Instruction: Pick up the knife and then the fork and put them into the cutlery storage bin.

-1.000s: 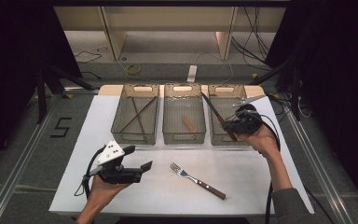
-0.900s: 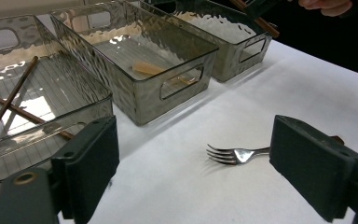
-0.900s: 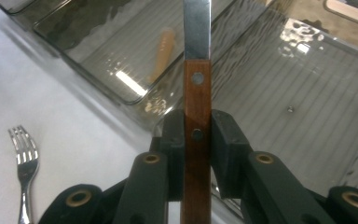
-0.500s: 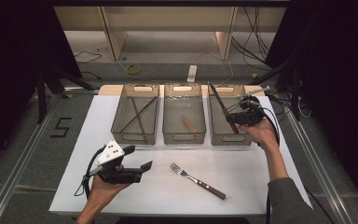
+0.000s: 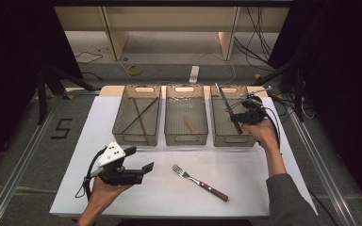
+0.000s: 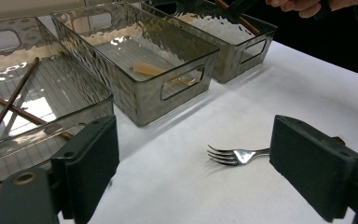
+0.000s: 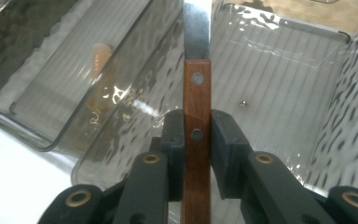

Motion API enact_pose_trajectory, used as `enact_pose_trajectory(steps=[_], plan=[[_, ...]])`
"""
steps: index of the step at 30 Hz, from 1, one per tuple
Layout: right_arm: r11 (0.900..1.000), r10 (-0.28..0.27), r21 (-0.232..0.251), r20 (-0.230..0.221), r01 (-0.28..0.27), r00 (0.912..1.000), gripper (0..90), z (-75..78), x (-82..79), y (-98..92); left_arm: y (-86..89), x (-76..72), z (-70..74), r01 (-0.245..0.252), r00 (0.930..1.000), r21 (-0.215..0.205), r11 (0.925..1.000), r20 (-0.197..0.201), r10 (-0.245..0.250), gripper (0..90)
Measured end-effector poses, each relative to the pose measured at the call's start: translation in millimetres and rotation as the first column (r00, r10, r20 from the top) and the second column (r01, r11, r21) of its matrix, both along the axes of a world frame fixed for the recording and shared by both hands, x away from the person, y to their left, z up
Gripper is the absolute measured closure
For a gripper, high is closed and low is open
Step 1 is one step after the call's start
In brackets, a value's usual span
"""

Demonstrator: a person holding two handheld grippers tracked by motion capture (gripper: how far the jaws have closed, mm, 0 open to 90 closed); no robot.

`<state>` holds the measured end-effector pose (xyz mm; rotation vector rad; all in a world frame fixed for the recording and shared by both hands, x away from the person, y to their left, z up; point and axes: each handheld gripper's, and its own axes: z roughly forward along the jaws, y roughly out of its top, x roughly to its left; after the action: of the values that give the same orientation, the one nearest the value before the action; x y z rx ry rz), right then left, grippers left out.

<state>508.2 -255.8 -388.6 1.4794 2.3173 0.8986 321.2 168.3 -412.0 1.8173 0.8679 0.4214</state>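
A knife with a steel blade (image 5: 221, 96) and a riveted wooden handle (image 7: 196, 88) hangs over the right clear bin (image 5: 233, 140). My right gripper (image 5: 235, 114) (image 7: 196, 135) is shut on the handle, with the blade pointing away and up. On the white table lies a fork (image 5: 199, 181) (image 6: 235, 155) with a wooden handle, tines toward the bins. To its left, low over the table, my left gripper (image 5: 141, 170) (image 6: 193, 158) is open and holds nothing.
Three clear bins stand in a row at the table's far side. The left bin (image 5: 135, 139) (image 6: 42, 140) holds crossed chopsticks (image 5: 139, 115). The middle bin (image 5: 186, 139) (image 6: 168, 88) holds a short wooden piece (image 5: 191, 125) (image 6: 149, 70). Cables lie on the floor beyond.
My right hand has carried the knife a little to the right and farther away, over the right bin. The left hand and the fork have stayed put.
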Motion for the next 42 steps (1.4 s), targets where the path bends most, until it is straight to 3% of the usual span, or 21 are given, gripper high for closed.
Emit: enact_pose_trajectory(steps=[21, 22, 24, 26, 34, 42], plan=[[0.998, -0.061, -0.032, -0.042, 0.06, 0.9972, 75.8, -12.4, 7.1, 7.3, -0.1, 0.0, 0.2, 0.002, 1.0, 0.001, 1.0, -0.001, -0.002, 15.4], [0.997, -0.068, -0.039, -0.052, 0.066, 0.9963, 74.0, -13.0, 7.3, 8.3, -0.1, -0.1, 0.3, 0.003, 1.0, 0.001, 1.0, 0.0, -0.003, 15.4], [0.997, -0.052, -0.053, -0.084, 0.048, 0.9952, 53.3, -15.0, 8.9, 11.9, -0.2, -0.3, 0.0, 0.005, 1.0, 0.006, 1.0, -0.003, -0.005, 15.4], [0.998, -0.043, -0.053, -0.073, 0.039, 0.9964, 48.0, -14.6, 7.8, 14.2, -0.5, -0.1, 0.0, 0.003, 1.0, 0.0, 1.0, -0.001, -0.003, 15.4], [0.999, 0.009, -0.033, -0.04, -0.01, 0.9991, 44.7, -5.8, 0.7, 16.5, -0.4, -0.4, 0.0, 0.004, 1.0, 0.004, 1.0, -0.002, -0.004, 15.4], [0.997, 0.054, -0.052, -0.009, -0.054, 0.9985, 39.7, 1.9, -10.4, 17.5, -0.2, 0.0, 0.2, 0.002, 1.0, 0.0, 1.0, 0.0, -0.002, 15.4]])
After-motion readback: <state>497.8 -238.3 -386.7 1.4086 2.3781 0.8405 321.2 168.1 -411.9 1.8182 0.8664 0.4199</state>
